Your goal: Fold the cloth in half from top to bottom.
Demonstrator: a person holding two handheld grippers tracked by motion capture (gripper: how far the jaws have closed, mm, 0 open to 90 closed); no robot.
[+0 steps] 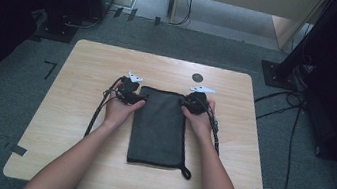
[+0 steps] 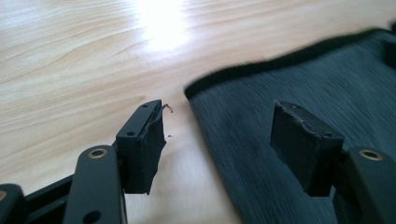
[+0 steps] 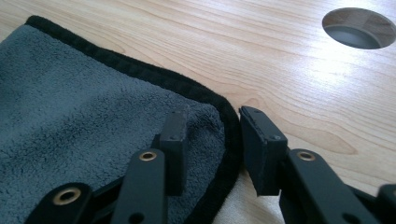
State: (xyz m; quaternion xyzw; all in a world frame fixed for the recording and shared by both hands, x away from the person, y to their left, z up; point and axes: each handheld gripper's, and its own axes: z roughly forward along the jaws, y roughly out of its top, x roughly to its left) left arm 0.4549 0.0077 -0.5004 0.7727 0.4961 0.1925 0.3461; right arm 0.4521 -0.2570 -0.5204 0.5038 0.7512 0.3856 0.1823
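Currently a dark grey folded towel (image 1: pixel 159 126) lies lengthwise at the middle of the wooden table (image 1: pixel 78 111). Its far corners are straddled by the left gripper (image 2: pixel 224 140) and the right gripper (image 3: pixel 212 144), both with jaws spread and nothing yet pinched. If the jaws are shut too shallowly, only the black hem might be caught and the corner could slip free. Hem position between the jaws is given by the gripper views; a hanging loop (image 1: pixel 186 172) is revealed from above.
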